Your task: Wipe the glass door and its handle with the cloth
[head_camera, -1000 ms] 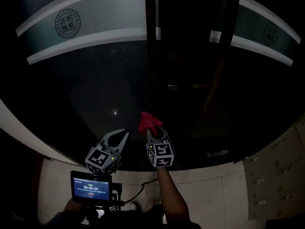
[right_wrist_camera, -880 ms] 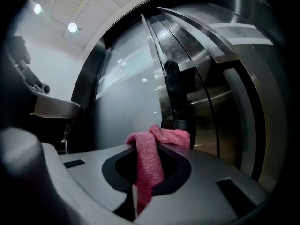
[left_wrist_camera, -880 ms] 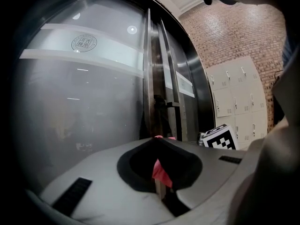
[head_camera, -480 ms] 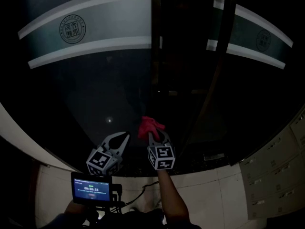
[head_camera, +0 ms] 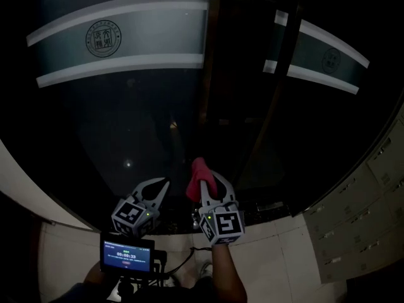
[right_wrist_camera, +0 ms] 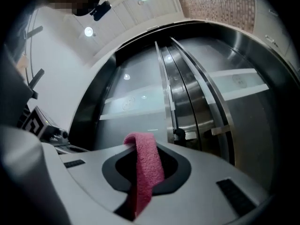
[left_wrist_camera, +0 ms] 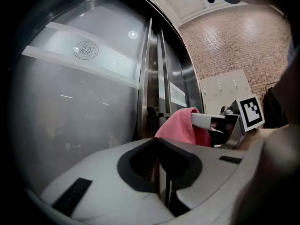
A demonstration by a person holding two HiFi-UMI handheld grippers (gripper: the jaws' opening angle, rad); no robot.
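Observation:
The dark glass door (head_camera: 139,118) carries a frosted band with a round logo (head_camera: 104,38). A vertical metal handle bar (head_camera: 210,62) runs along its right edge and also shows in the right gripper view (right_wrist_camera: 165,102). My right gripper (head_camera: 211,189) is shut on the pink cloth (head_camera: 200,178), holding it up close to the glass below the bar. The cloth (right_wrist_camera: 146,165) hangs over the jaws in the right gripper view. My left gripper (head_camera: 161,185) is shut and empty, just left of the right one. The cloth (left_wrist_camera: 180,128) is seen from it.
A second glass panel (head_camera: 322,62) with its own frosted band stands to the right of the bar. Pale lockers (head_camera: 360,207) line the right side. A small lit monitor (head_camera: 126,252) sits below the grippers. The left gripper view shows a brick wall (left_wrist_camera: 234,46).
The right gripper with the cloth sits lower in the view and the cloth now stands more upright. The door's bar has drifted right in the picture. The left gripper keeps its place beside it.

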